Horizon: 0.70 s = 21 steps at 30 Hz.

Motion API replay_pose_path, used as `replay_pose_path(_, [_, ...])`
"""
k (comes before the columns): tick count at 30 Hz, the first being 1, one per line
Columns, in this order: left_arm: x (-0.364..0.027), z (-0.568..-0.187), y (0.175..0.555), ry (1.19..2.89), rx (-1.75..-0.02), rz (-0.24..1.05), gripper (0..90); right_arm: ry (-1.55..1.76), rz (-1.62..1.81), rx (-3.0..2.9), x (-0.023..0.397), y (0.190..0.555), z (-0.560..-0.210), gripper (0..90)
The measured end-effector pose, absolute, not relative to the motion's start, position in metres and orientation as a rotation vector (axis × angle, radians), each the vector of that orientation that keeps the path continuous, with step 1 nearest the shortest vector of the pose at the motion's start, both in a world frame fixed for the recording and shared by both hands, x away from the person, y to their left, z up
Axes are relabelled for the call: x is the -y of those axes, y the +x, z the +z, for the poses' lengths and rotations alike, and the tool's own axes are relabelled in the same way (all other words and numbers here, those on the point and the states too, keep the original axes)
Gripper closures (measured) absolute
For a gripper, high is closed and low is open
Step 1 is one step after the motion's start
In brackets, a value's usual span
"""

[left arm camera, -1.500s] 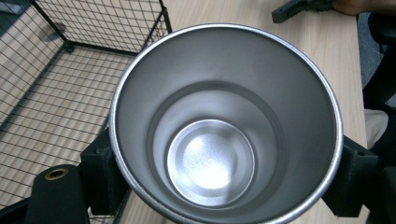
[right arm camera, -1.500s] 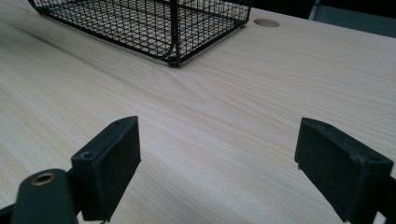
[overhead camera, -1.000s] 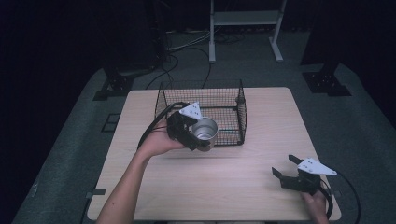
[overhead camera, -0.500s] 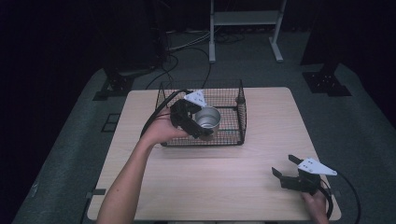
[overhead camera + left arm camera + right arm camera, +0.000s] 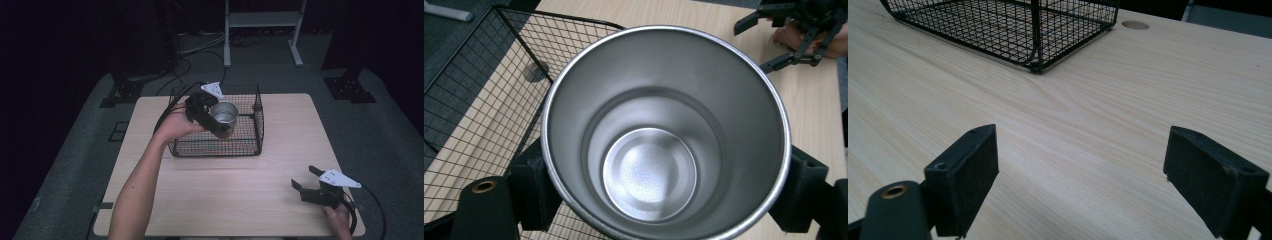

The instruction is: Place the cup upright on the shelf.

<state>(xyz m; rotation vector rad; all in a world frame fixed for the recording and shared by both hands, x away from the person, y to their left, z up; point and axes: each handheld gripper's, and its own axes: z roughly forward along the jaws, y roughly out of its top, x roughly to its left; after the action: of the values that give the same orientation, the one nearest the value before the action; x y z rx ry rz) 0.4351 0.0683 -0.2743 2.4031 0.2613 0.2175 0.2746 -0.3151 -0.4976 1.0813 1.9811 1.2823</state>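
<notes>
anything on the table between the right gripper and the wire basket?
Nothing: bare wood lies between the open right gripper and the basket, clearest in the right gripper view.

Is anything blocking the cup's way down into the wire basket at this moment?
Nothing visible does. The left gripper holds the steel cup over the wire basket, inside its walls. The mesh floor around the cup looks bare, though the patch right under it is hidden. The right gripper sits open near the table's front corner.
</notes>
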Motion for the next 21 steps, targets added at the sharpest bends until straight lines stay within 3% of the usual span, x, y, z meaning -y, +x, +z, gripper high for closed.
replay_pose_path(21, [-0.060, -0.302, 0.488, 2.412, -0.402, 0.190, 17.9, 1.088, 1.298, -1.973, 0.316, 0.275, -0.498, 13.6])
